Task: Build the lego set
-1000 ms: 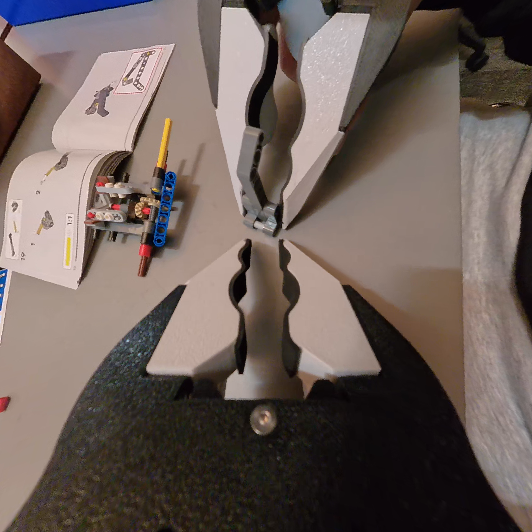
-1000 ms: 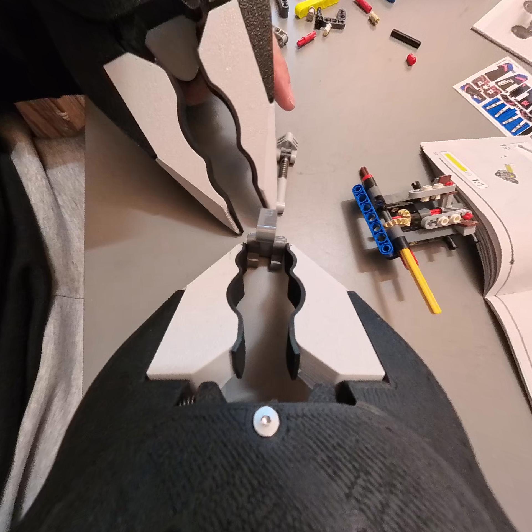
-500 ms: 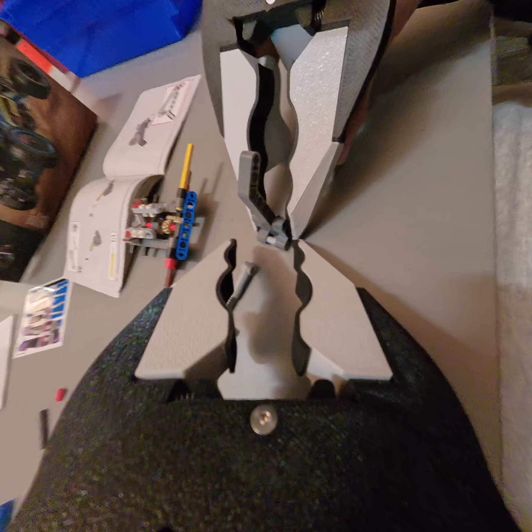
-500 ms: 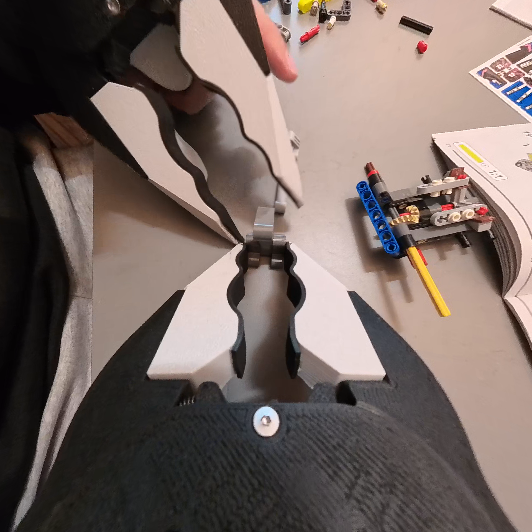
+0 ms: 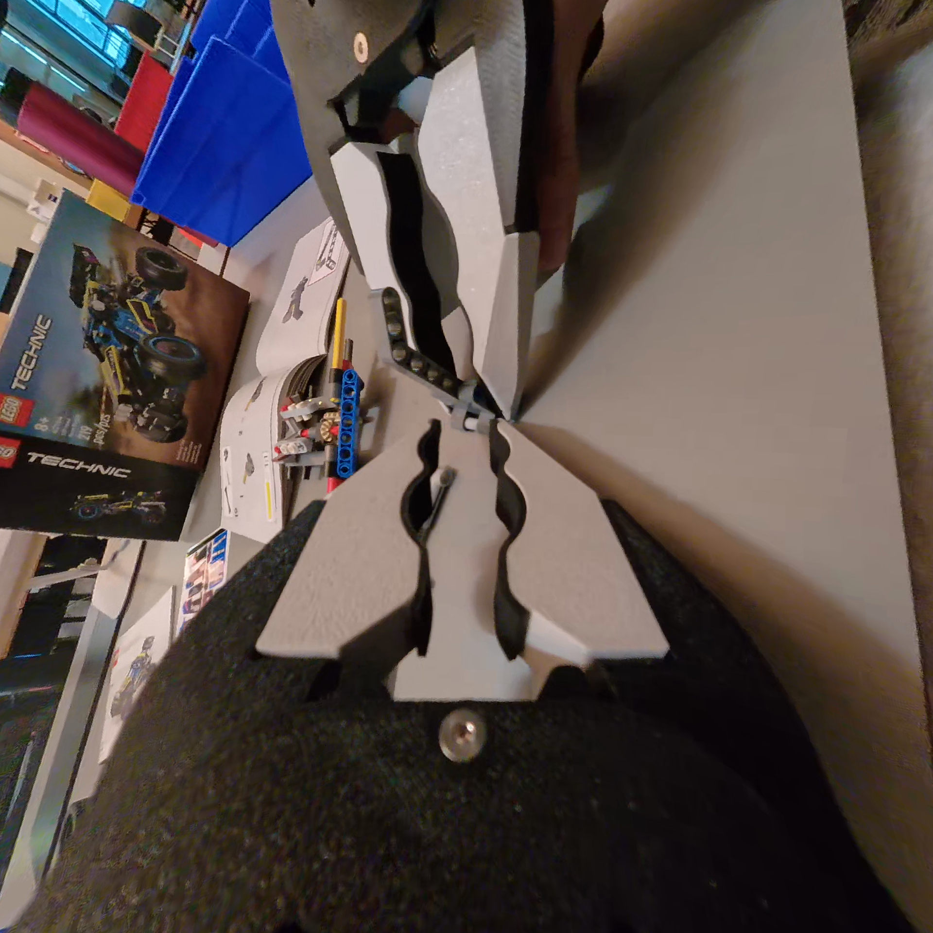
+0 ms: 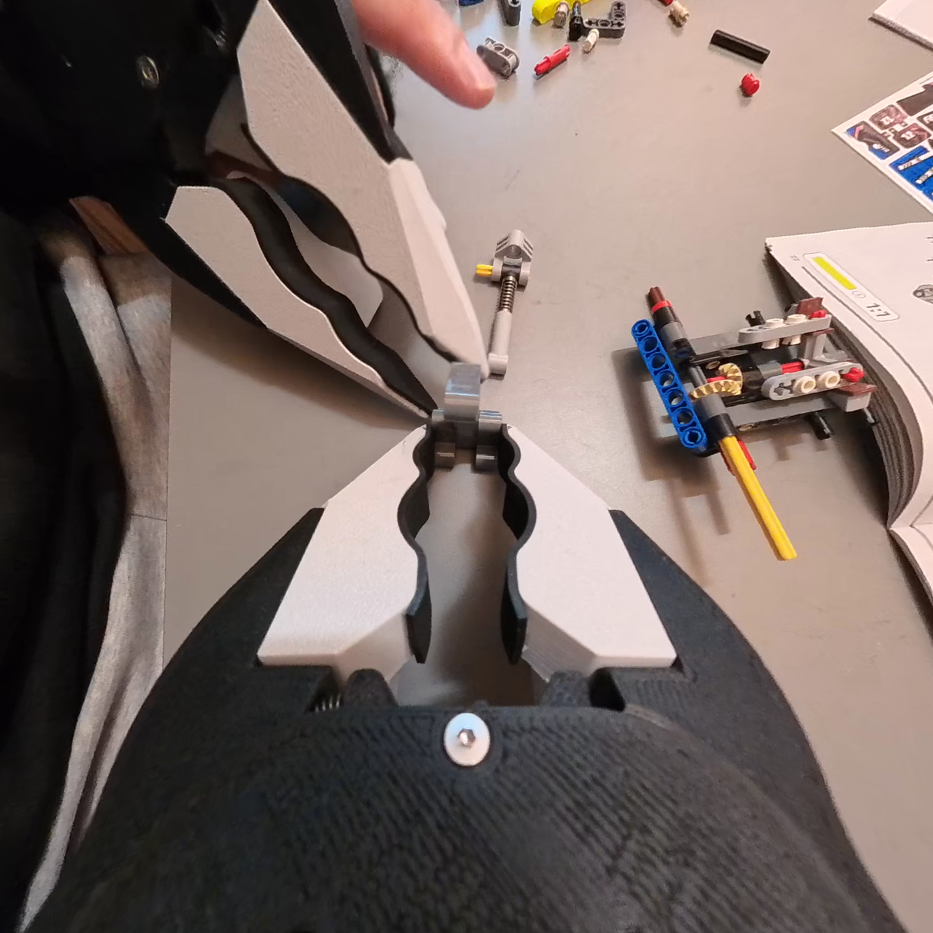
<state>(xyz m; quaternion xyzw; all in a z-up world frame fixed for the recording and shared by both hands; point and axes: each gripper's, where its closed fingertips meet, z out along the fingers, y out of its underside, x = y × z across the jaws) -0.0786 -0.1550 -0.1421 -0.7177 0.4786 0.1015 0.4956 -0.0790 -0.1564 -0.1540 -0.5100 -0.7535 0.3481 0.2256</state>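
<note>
My right gripper [image 6: 464, 436] is shut on a grey bent beam with a connector at its end [image 6: 462, 399], held just above the grey table [image 6: 606, 202]. In the left wrist view it reaches in from the top [image 5: 484, 404] and the beam [image 5: 399, 333] hangs out to the left. My left gripper [image 5: 467, 426] is open and empty, tips close to the connector, tip to tip with the right one. It also shows in the right wrist view [image 6: 454, 386]. A grey shock absorber [image 6: 505, 308] lies on the table under the left gripper. The part-built model with a blue beam and yellow axle [image 6: 732, 383] lies to the right.
An open instruction booklet [image 6: 858, 353] lies beside the model, with a sticker sheet [image 6: 898, 136] behind it. Several loose pieces [image 6: 555, 30] are scattered at the far edge. The set's box [image 5: 116, 363] and blue bins [image 5: 222, 136] stand beyond the booklet. A finger [image 6: 444, 60] shows above the left gripper. My left and right fingertips are right by each other.
My left gripper has tilted and swung, bringing the box into its view. The shock absorber it partly hid in the right wrist view now lies uncovered. The right gripper keeps its hold.
</note>
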